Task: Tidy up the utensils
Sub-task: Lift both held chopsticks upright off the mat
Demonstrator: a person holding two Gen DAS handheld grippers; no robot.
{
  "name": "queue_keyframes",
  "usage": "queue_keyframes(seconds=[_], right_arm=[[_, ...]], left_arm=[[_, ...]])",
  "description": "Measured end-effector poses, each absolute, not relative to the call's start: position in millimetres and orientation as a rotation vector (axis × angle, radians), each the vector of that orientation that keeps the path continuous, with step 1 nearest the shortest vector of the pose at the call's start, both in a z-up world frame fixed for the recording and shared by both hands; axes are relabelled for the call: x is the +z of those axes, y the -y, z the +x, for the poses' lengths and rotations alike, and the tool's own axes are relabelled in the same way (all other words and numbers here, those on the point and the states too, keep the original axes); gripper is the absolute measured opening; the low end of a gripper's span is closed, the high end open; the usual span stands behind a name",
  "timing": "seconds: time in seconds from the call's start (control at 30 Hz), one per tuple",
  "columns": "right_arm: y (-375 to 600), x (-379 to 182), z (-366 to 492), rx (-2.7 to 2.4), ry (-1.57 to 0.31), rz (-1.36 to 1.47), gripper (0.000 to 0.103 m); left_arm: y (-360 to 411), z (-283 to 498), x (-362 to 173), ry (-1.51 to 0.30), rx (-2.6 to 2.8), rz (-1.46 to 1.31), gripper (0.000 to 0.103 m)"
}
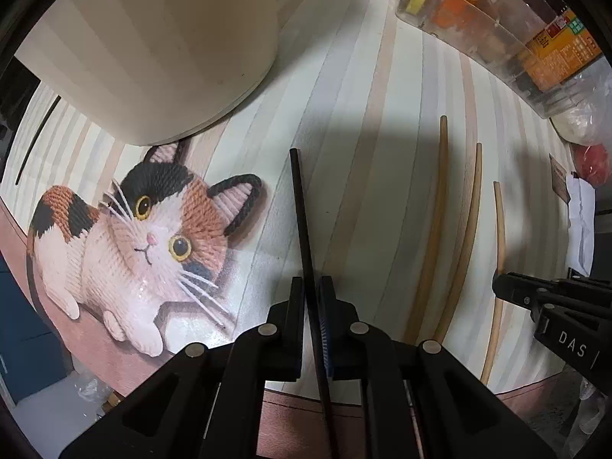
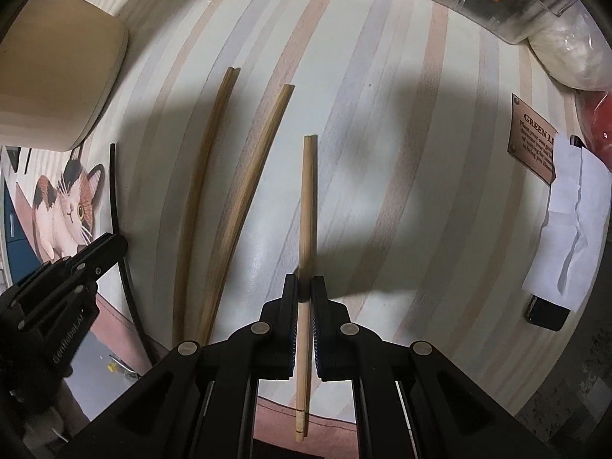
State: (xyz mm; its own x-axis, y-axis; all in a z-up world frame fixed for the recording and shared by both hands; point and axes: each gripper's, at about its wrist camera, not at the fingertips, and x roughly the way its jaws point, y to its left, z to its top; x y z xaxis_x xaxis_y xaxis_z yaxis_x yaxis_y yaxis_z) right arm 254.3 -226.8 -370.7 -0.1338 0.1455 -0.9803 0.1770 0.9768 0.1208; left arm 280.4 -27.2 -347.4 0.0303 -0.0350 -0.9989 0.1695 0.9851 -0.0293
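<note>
My left gripper [image 1: 311,283] is shut on a black chopstick [image 1: 302,222] that lies lengthwise on the striped table mat [image 1: 344,95], pointing away from me. In the right wrist view my right gripper [image 2: 305,281] is shut on a pale wooden chopstick [image 2: 308,191]. Left of it lie two darker wooden chopsticks [image 2: 202,176] [image 2: 252,183] side by side. The left gripper [image 2: 111,246] shows at the left edge, over the black chopstick [image 2: 116,199]. In the left wrist view the right gripper [image 1: 497,287] shows at the right edge. A second black chopstick [image 1: 36,141] lies at the far left.
A large cream container [image 1: 153,38] stands at the back left, next to a cat picture [image 1: 153,237] on the mat. A clear plastic organizer [image 1: 478,26] with packets lines the back right. White paper [image 2: 573,222] and a brown label [image 2: 531,141] lie at the right. The mat's near edge runs just beneath both grippers.
</note>
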Motion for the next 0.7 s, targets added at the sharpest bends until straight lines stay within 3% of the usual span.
queue_keyframes(seconds=[0.5,0.7], right_arm=[[188,-374,255,-0.120,-1.639,0.164,0.007],[195,-362,235,-0.151,-1.535,0.293,0.007]], left_arm=[[46,261,-347,-1.476,-0.183,0.208,0.004],[46,253,-333,-1.430,-0.194,0.206,0.003]])
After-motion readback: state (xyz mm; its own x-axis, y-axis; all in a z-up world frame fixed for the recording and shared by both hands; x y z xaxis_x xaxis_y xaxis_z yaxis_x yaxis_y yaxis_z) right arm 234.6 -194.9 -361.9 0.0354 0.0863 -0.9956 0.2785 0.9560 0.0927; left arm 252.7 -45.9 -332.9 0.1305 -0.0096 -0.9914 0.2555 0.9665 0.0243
